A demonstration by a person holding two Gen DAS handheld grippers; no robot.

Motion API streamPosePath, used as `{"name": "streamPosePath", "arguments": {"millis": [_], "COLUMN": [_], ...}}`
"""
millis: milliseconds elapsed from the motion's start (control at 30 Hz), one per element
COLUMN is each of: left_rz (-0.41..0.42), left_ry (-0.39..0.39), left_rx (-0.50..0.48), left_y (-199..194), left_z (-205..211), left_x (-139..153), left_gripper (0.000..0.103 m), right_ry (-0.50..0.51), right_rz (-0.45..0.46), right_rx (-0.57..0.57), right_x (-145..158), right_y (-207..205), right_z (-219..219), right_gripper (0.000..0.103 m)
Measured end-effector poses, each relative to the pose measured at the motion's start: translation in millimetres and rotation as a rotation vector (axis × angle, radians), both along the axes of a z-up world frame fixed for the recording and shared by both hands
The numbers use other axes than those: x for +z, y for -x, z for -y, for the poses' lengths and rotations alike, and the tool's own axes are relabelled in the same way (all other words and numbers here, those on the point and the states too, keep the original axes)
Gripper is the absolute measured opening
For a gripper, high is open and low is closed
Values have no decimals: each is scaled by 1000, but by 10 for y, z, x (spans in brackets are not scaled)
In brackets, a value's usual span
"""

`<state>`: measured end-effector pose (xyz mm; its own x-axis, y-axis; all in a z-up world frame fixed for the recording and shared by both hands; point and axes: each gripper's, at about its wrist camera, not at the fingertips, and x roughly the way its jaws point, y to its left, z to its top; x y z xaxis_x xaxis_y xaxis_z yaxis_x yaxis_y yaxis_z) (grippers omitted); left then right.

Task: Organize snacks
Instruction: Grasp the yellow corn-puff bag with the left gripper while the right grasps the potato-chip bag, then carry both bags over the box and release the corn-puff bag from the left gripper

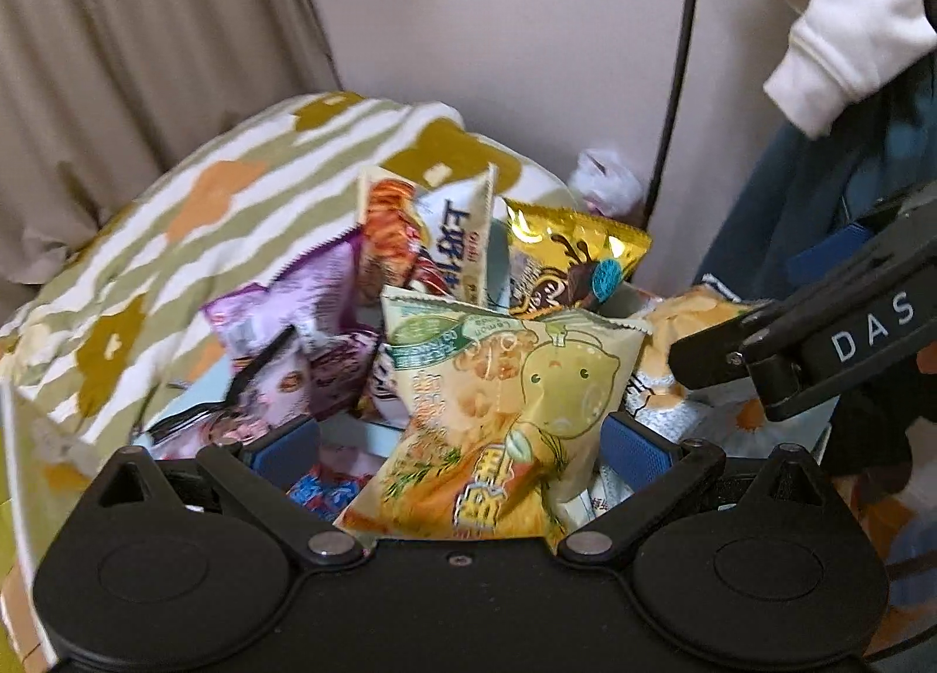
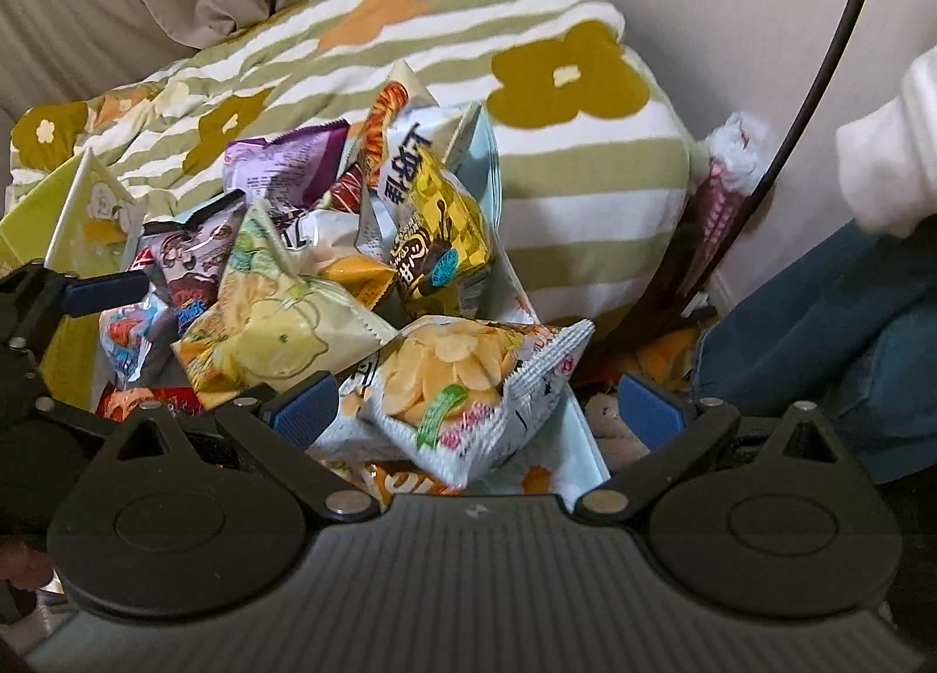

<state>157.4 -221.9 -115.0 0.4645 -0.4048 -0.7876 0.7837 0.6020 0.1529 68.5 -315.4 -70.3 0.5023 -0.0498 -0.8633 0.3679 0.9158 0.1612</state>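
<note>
Lemon chip bag (image 1: 503,409) btwn open left tongs (image 1: 460,447); floral pillow (image 1: 193,239) behind.

Roughly nine snack bags (image 2: 281,321), one pillow (image 2: 562,105)

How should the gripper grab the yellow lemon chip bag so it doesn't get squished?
Pinch the lemon chip bag by its flat crimped top seam, coming from above. The puffy middle would likely slip or crush, while the seam sticks up free on the pile, in front of the open left gripper.
</note>
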Motion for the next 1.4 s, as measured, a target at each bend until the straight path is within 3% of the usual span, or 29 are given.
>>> {"name": "streamPosePath", "arguments": {"millis": [133,333,467,567,867,1100,1200,1400], "left_rz": [-44,-131,-128,-131,-65,-71,-57,-21], "left_ry": [-14,-33,-40,-32,-18,13,31,66], "left_rx": [-33,-46,-40,-22,44,115,139,185], "left_y": [-95,-183,-189,-171,50,90,121,173], "left_z": [60,78,67,36,-95,-234,-294,-405], "left_x": [-123,-253,-281,-264,-122,-36,35,235], "left_gripper": [102,82,72,69,68,68,68,68], "right_ry": [-54,-108,-117,-115,-59,49,74,100], "right_rz": [-36,-60,-63,-70,-106,-119,-111,-77], "right_rx": [-5,-3,2,6,26,78,89,99], "right_x": [-144,-258,-282,-296,-373,-430,-403,-284], "right_y": [-121,-223,-258,-300,-338,-330,-290,-217], "right_z": [76,107,95,79,-15,-149,-191,-231], "right_gripper": [103,103,103,103,103,103,94,90]}}
